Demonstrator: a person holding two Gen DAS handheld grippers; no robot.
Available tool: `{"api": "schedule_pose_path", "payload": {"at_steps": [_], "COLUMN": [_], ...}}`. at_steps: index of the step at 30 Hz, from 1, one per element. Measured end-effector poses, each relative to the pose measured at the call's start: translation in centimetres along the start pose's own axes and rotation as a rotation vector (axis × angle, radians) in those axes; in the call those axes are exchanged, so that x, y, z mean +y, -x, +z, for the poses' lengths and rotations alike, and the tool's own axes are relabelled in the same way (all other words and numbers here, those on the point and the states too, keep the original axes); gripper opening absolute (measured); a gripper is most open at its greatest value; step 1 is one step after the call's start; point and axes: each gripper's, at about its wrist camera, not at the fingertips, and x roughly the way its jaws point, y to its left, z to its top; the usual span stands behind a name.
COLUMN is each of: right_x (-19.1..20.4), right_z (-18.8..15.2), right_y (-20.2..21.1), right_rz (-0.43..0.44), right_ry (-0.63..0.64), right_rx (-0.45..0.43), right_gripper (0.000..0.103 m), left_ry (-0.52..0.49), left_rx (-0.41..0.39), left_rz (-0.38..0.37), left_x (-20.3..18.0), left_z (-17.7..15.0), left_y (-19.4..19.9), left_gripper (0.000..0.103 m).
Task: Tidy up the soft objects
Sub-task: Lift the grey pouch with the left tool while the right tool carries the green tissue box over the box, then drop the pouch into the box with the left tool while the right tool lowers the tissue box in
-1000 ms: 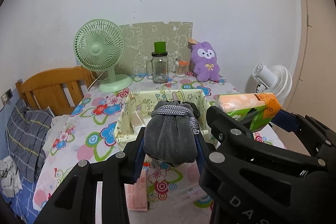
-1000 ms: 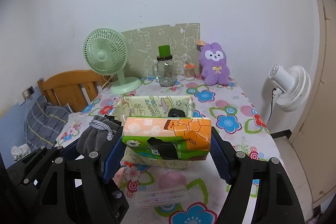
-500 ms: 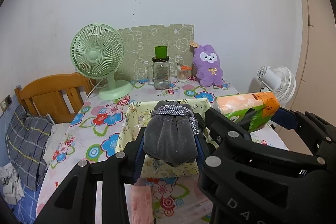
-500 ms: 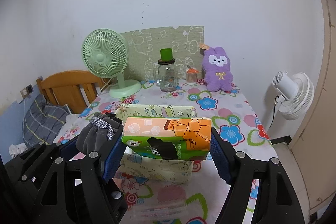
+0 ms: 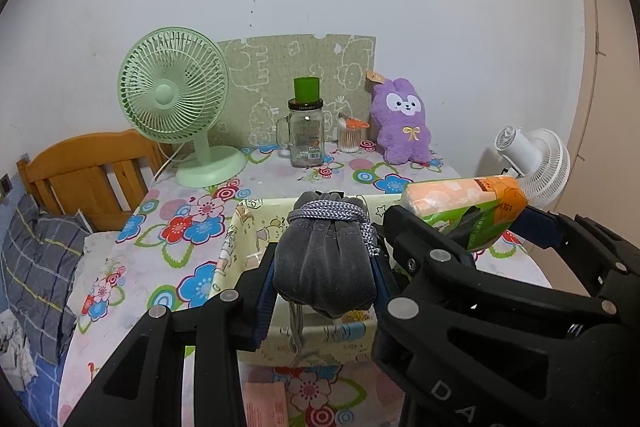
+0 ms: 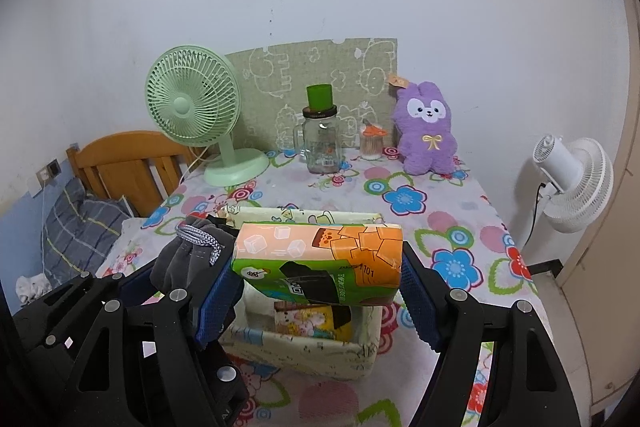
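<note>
My left gripper (image 5: 322, 277) is shut on a grey drawstring pouch (image 5: 326, 263), held above the near side of a pale yellow fabric basket (image 5: 236, 231). My right gripper (image 6: 318, 277) is shut on an orange and green tissue pack (image 6: 320, 259), held over the same basket (image 6: 304, 351). In the right wrist view the pouch (image 6: 188, 259) hangs just left of the pack; in the left wrist view the pack (image 5: 464, 203) sits to the right. Small packets lie in the basket's bottom. A purple plush rabbit (image 6: 426, 131) sits at the table's back right.
On the flowered tablecloth (image 6: 404, 199) stand a green desk fan (image 6: 200, 115), a glass jar with a green lid (image 6: 320, 135) and a cotton swab pot (image 6: 370, 141). A wooden bed frame (image 6: 128, 167) is at left, a white fan (image 6: 572, 179) at right.
Both grippers have moved forward together with their loads, so the basket now lies closer and directly beneath them. The grips have not changed.
</note>
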Motion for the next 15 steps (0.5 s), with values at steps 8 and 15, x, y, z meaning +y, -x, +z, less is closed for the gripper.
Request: {"api": "schedule_pose_path", "payload": {"at_steps": [8,15], "right_x": [-0.1,0.3], "right_z": [0.3,0.0], "right_y": [-2.4,-4.1], "right_rz": [0.036,0.049], "right_ry": [-0.006,-0.004], "right_rx": [0.026,0.057], "right_gripper": [0.078,0.078], "left_ry": [0.016,0.042], "left_rx": [0.029,0.065], "left_rz": [-0.011,-0.02], "left_x": [0.8,1.6], "left_z": [0.3,-0.3], "left_y": [-2.3,-3.9], "left_gripper": [0.045,0.05]}}
